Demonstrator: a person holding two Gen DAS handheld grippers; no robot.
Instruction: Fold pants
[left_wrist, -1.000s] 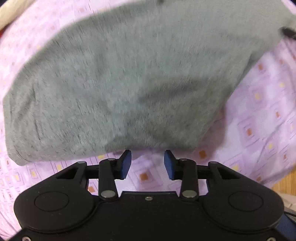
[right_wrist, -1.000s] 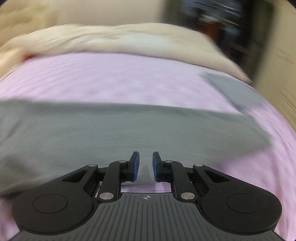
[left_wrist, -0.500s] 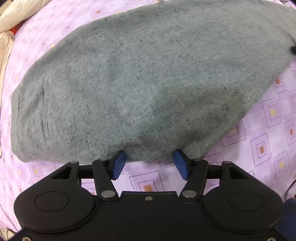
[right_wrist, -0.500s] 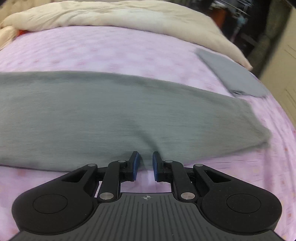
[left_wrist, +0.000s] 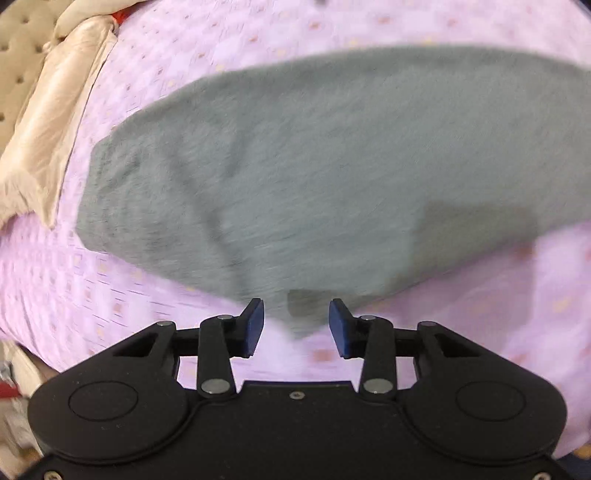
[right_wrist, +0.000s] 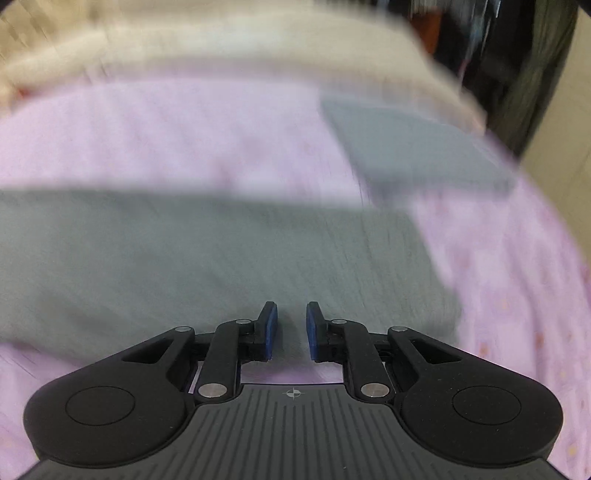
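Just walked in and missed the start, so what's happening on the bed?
A person is folding grey pants on a pink bedspread with two handheld grippers. The left gripper, which has just been closing, straddles a corner without pinching it. The right gripper hovers, slightly open, over the near edge, holding nothing.

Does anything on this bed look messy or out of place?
Nothing much. The grey pants lie flat along the pink sheet, only lightly rumpled at one end. A second grey folded cloth sits neatly beyond them. Both pictures are blurred.
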